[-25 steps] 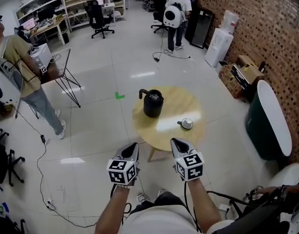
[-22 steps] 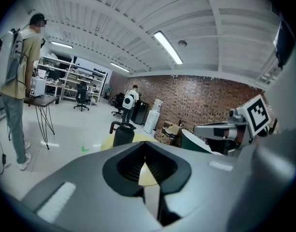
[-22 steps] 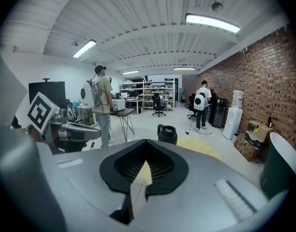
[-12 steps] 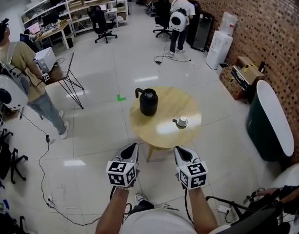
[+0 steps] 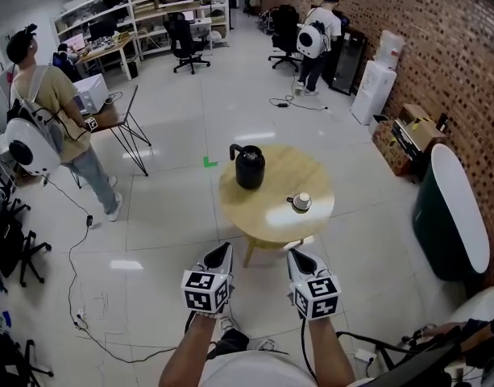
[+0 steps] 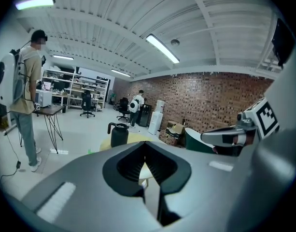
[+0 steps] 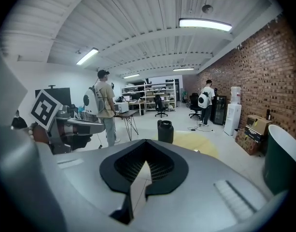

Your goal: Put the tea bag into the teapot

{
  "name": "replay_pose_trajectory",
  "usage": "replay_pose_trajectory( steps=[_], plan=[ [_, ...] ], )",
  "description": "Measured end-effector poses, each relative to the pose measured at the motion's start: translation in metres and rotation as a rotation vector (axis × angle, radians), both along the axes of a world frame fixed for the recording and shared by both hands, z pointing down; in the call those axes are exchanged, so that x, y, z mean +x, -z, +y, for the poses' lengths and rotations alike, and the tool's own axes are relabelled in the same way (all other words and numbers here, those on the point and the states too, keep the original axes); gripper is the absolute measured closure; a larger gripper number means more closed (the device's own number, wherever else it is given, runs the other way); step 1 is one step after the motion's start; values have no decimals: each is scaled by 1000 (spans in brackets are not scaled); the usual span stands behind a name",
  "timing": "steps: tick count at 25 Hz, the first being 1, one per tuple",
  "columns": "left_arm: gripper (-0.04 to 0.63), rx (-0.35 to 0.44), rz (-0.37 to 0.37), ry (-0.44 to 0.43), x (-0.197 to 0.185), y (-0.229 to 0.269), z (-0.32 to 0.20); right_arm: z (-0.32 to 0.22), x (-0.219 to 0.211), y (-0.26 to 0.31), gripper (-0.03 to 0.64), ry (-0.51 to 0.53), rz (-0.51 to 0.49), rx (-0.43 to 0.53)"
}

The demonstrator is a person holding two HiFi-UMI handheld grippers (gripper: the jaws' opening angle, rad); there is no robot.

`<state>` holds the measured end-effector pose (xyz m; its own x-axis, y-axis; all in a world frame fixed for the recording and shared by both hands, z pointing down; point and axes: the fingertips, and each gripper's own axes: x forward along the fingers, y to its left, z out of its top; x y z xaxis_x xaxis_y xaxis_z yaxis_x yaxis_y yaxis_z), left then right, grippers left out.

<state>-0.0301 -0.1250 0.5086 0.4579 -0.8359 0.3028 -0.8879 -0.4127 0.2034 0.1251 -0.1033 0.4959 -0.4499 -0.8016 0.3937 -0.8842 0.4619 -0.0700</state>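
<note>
L gripper (image 5: 221, 250) & R gripper (image 5: 296, 255): both closed tight, empty.
Jaws together, nothing btwn, touching nothing, held short of 1 round table (image 5: 271, 220). On it: 1 black teapot (image 5: 250, 166), upright, w/ 1 small pale item (image 5: 301, 202) nearby, too small to ID. Tea bag can't be made out.

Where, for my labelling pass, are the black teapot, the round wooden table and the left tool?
black teapot (image 5: 250, 170): head view, middle of its body.
round wooden table (image 5: 267, 220): head view, bare top near the front edge.
left tool (image 5: 222, 250): head view, the tip of its jaws.
</note>
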Motion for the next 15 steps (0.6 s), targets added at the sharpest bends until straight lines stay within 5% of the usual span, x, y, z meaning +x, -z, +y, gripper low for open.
replay_pose_trajectory(
  steps=[15],
  plan=[
    [583,34,-4,11,6,14,5,4,2,9,617,18,-7,26]
  ],
)
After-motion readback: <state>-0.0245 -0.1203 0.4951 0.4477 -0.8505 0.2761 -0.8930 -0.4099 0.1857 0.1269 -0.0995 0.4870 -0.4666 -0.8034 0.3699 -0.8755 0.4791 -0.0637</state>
